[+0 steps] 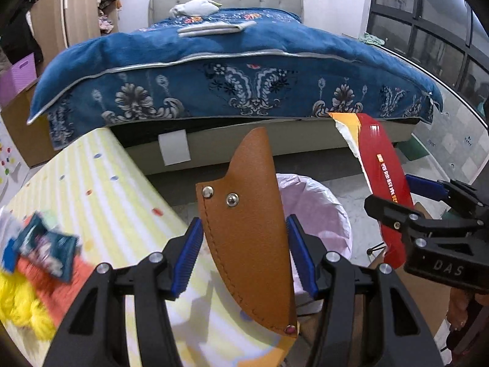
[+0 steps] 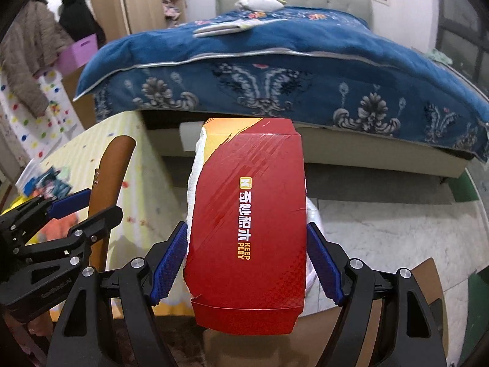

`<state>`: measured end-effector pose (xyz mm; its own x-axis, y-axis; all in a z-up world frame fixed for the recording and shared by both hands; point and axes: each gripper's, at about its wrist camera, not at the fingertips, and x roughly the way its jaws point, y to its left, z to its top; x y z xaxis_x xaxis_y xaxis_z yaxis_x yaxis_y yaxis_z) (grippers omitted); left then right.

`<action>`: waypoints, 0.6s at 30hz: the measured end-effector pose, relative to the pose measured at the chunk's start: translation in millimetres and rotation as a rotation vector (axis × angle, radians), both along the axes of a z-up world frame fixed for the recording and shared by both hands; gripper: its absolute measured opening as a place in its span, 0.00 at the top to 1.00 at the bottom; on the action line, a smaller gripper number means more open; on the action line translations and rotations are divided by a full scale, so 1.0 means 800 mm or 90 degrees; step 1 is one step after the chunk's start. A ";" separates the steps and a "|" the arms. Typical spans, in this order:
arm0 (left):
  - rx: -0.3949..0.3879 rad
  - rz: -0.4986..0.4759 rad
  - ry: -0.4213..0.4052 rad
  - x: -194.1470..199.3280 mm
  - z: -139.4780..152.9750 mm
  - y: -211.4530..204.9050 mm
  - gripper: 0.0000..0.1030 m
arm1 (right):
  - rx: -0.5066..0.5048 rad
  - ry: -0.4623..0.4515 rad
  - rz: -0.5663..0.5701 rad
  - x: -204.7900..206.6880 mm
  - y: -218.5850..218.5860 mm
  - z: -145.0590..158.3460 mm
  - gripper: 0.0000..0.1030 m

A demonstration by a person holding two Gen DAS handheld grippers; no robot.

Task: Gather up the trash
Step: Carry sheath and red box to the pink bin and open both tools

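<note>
My left gripper (image 1: 244,253) is shut on a brown leather sheath (image 1: 247,229) and holds it upright over the edge of a bin lined with a pale pink bag (image 1: 318,208). My right gripper (image 2: 247,263) is shut on a torn red and orange cardboard box (image 2: 247,223), held upright. The box also shows in the left wrist view (image 1: 382,171), to the right of the bin. The sheath shows in the right wrist view (image 2: 110,168) at the left, in the left gripper (image 2: 82,208). The bin is mostly hidden behind the box there.
A table with a yellow striped dotted cloth (image 1: 101,183) lies at the left, with a blue packet (image 1: 45,244), orange cloth and yellow yarn (image 1: 21,302) on it. A bed with a blue blanket (image 1: 232,70) stands behind. Grey tiled floor (image 2: 382,220) lies at the right.
</note>
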<state>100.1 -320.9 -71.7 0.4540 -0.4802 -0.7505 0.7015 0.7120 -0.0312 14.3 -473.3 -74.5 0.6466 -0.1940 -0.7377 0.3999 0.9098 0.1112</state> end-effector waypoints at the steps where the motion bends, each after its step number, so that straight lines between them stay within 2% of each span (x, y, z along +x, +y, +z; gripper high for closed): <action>1: 0.000 -0.004 0.002 0.004 -0.003 -0.008 0.47 | 0.005 0.000 -0.001 0.003 -0.005 -0.001 0.26; 5: 0.005 -0.029 0.011 0.017 -0.015 -0.036 0.47 | 0.015 0.002 -0.010 0.015 -0.026 -0.011 0.26; 10: 0.004 -0.054 0.025 0.026 -0.028 -0.064 0.45 | 0.064 -0.016 -0.018 0.026 -0.056 -0.022 0.25; 12: 0.004 -0.057 0.031 0.028 -0.034 -0.070 0.29 | 0.083 -0.016 -0.028 0.031 -0.067 -0.028 0.17; 18: 0.027 -0.029 0.038 0.030 -0.043 -0.054 0.26 | 0.101 -0.024 -0.049 0.023 -0.071 -0.028 0.16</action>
<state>124.1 -364.2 -106.5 0.3854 -0.4668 -0.7960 0.7314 0.6805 -0.0450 32.8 -530.0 -96.9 0.6626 -0.1271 -0.7381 0.4598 0.8470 0.2669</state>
